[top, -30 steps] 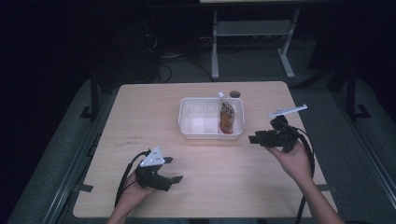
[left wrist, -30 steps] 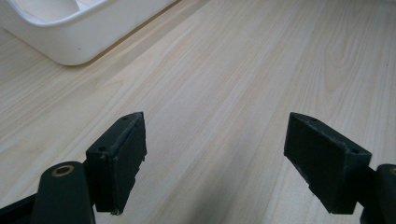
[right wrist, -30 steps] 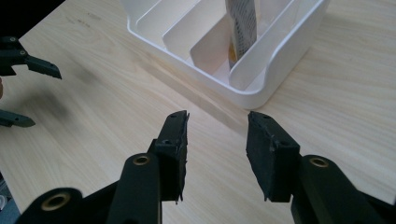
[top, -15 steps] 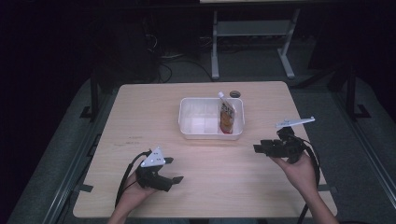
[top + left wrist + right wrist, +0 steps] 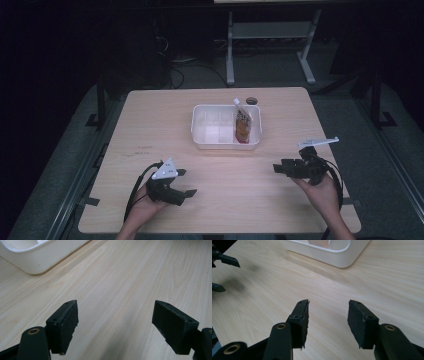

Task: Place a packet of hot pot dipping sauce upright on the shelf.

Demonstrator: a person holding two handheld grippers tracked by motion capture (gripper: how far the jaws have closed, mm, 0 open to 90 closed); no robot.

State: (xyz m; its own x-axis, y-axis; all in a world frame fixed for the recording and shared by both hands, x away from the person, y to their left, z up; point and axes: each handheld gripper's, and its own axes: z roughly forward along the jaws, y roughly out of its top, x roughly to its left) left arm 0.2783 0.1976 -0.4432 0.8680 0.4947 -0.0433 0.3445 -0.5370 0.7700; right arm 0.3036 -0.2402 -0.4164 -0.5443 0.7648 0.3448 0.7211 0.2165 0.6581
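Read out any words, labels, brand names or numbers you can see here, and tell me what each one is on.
None can be read.
The pouch in the white tray has printing on its front, too small and blurred to make out.
The faint dark marks on the table are too small to read.
The tray, the left gripper and the right gripper show no text.

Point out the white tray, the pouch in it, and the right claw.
white tray (image 5: 201, 140), high view, front-left rim.
pouch (image 5: 242, 127), high view, middle of its orange body.
right claw (image 5: 327, 315), right gripper view, midway between its fingertips.
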